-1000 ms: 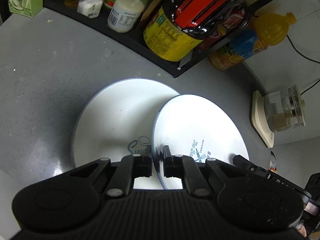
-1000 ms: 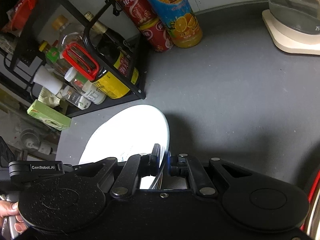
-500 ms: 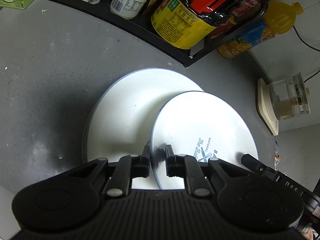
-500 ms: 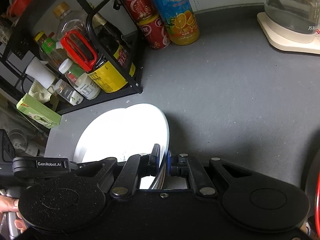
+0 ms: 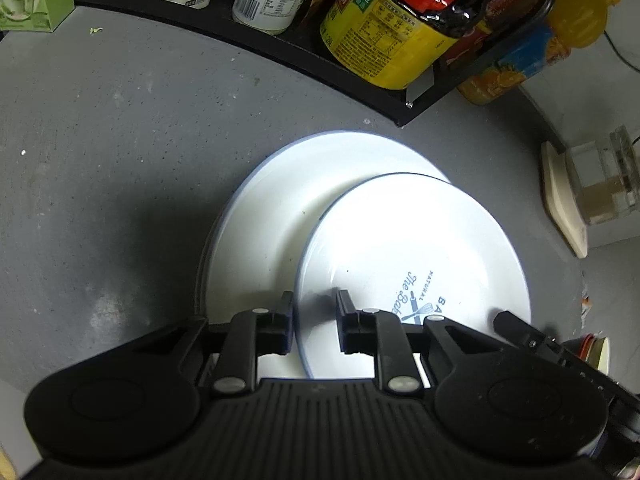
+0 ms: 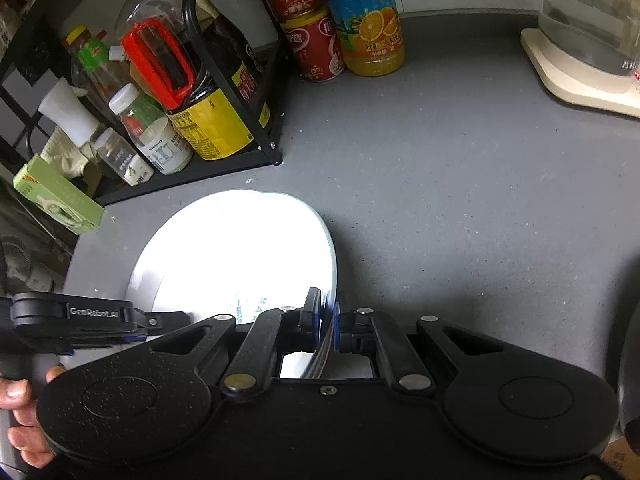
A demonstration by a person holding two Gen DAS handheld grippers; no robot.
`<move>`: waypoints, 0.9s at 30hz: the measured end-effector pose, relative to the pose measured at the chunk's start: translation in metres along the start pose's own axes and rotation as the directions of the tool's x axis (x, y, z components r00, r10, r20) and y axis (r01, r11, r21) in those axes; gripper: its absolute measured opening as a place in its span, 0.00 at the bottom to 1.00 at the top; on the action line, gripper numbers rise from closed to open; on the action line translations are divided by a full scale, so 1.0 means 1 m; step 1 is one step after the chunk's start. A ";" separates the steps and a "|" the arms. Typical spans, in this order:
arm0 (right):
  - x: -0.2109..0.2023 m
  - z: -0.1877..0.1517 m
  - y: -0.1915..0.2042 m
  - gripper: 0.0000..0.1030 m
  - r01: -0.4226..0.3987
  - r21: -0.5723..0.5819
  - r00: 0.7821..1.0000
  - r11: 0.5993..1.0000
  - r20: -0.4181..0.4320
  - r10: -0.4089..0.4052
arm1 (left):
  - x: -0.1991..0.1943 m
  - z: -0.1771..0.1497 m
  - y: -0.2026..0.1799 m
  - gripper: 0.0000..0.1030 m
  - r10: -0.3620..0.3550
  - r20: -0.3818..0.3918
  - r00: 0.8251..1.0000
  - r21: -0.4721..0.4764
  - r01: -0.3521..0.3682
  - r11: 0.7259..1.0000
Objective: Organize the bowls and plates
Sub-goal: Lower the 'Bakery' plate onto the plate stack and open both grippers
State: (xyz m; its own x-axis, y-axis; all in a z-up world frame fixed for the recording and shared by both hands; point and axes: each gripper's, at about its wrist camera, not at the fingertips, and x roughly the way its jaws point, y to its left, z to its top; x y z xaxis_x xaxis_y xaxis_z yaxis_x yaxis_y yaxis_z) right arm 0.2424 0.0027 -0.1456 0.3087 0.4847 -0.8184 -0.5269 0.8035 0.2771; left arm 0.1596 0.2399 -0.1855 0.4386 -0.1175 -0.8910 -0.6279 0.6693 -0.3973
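Note:
Two white plates with thin blue rims lie on the grey counter. The upper plate [image 5: 412, 248], with blue lettering, overlaps the right part of the lower plate [image 5: 280, 208]. My left gripper [image 5: 313, 312] has opened; its fingers straddle the upper plate's left rim with a gap on each side. My right gripper [image 6: 329, 322] is shut on the same upper plate's [image 6: 240, 256] right rim. The lower plate is mostly hidden in the right wrist view.
A black wire rack [image 5: 360, 92] with bottles and jars stands behind the plates. An orange juice bottle [image 6: 368, 20] and red cans [image 6: 312, 48] stand next to it. A glass kettle on a cream base [image 6: 580, 68] is at the right. A green box [image 6: 56, 196] lies at the left.
My left gripper has opened and let go of the upper plate's rim. The upper plate has come down over the lower plate, which stands further right in the left view.

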 end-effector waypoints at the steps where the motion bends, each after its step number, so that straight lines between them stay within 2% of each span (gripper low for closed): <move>1: 0.001 0.000 0.001 0.06 0.001 0.001 1.000 1.000 0.002 -0.001 | -0.002 0.000 -0.002 0.17 0.013 0.002 1.000 0.021 -0.013 1.000; 7: 0.001 0.000 0.000 0.06 0.000 -0.001 1.000 1.000 0.005 0.000 | -0.020 0.004 -0.011 0.19 0.048 0.020 0.999 0.075 -0.049 0.996; 10: 0.001 -0.001 0.002 0.07 0.008 -0.012 1.000 1.000 0.008 -0.008 | -0.034 0.005 -0.012 0.31 0.035 0.049 0.998 0.082 -0.038 0.996; 12: 0.001 -0.003 0.007 0.07 0.025 -0.050 1.000 0.998 0.018 -0.024 | -0.046 0.005 -0.011 0.48 0.028 0.074 0.997 0.075 -0.033 0.997; 15: 0.003 -0.005 0.008 0.08 0.026 -0.051 1.000 0.998 0.012 -0.026 | -0.059 0.007 -0.008 0.61 0.028 0.123 0.992 0.071 -0.037 0.997; 19: 0.004 -0.006 0.009 0.08 0.031 -0.054 0.999 0.998 0.011 -0.030 | -0.057 0.009 -0.001 0.63 0.081 0.140 0.987 0.065 -0.090 0.994; 24: 0.006 -0.006 0.010 0.09 0.036 -0.064 0.999 0.997 0.005 -0.035 | -0.043 0.006 0.006 0.63 0.113 0.100 0.988 0.057 -0.120 0.991; 27: 0.006 -0.006 0.011 0.09 0.037 -0.066 0.999 0.997 0.004 -0.037 | -0.036 0.003 0.010 0.63 0.108 0.086 0.990 0.060 -0.113 0.992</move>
State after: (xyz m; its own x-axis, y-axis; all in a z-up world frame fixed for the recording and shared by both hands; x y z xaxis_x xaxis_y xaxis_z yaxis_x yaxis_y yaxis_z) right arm 0.2340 0.0126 -0.1507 0.3312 0.4558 -0.8262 -0.5663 0.7964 0.2123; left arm 0.1402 0.2529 -0.1569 0.4215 0.0187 -0.9066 -0.6340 0.7209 -0.2799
